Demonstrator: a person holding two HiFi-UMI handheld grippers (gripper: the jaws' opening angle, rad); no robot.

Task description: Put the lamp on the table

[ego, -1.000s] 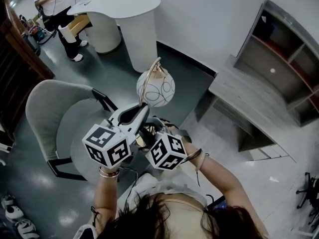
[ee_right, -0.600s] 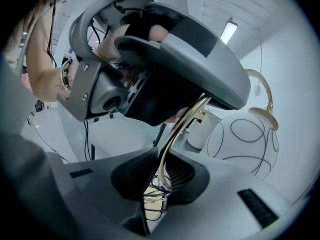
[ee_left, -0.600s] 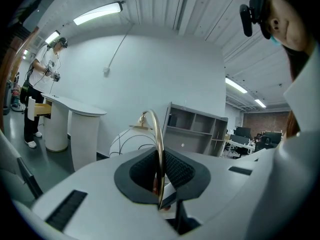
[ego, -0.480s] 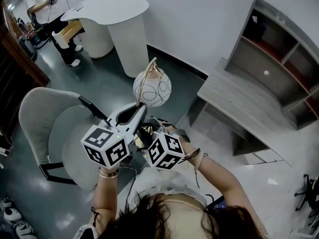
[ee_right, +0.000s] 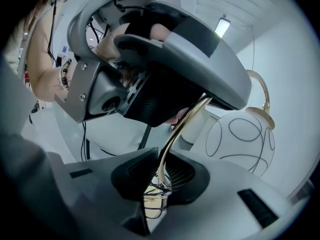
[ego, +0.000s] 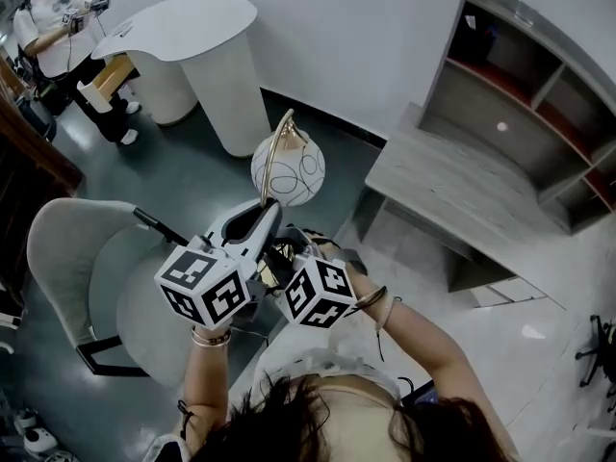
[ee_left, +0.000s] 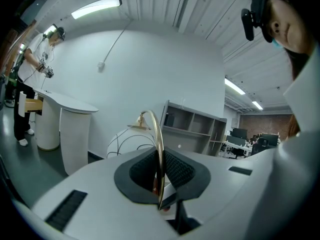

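The lamp has a white globe shade (ego: 289,171) with thin black lines and a curved gold stem (ego: 273,157). I hold it up in the air in front of me with both grippers. My left gripper (ego: 262,216) is shut on the stem just below the globe; in its own view the gold stem (ee_left: 159,154) rises from between the jaws of the left gripper (ee_left: 160,186). Lower on the stem, my right gripper (ego: 281,254) is shut. In its view the stem (ee_right: 181,126) runs from the right gripper (ee_right: 160,178) toward the globe (ee_right: 241,145). The lamp's base is hidden.
A low grey wooden table (ego: 452,186) with a shelf unit (ego: 539,85) stands at the right by the wall. A white rounded counter (ego: 192,32) is at the back left, with a person (ego: 53,32) beside it. A grey chair (ego: 82,268) is below left.
The view has swung right: the chair and white counter slid left, and the grey table came closer to centre. Both grippers keep the same hold on the lamp.
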